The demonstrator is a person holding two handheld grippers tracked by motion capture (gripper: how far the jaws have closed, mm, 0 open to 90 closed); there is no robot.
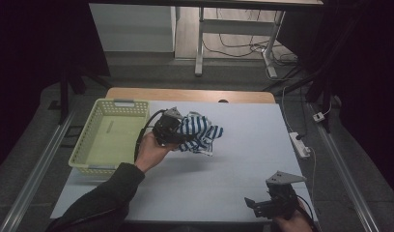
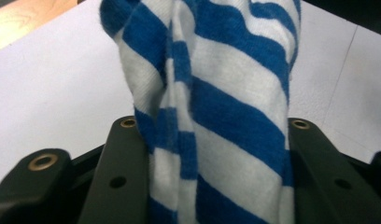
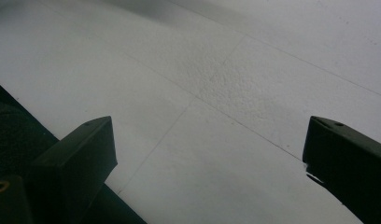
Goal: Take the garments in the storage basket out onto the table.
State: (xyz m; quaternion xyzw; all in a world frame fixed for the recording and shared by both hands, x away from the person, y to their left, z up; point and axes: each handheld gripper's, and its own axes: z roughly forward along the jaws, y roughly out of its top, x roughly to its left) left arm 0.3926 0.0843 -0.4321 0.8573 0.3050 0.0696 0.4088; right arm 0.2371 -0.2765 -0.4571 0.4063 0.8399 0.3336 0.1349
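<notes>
A blue-and-white striped cloth [image 1: 200, 133] hangs bunched in the air above the white table [image 1: 243, 145], just right of the basket. My left gripper [image 1: 181, 137] is shut on the cloth, and in the left gripper view the striped cloth [image 2: 226, 121] fills the gap between both black jaws. My right gripper [image 1: 255, 205] rests low at the table's front right edge. Its jaws stand wide apart over the bare white surface [image 3: 216, 84], with nothing between them.
A pale yellow-green plastic basket [image 1: 89, 147] stands on the table's left side, holding nothing that I can see. A power strip [image 1: 300, 144] with a cable lies at the right edge. Beyond the far wooden edge [image 1: 190, 94] are desk legs and cables on the floor.
</notes>
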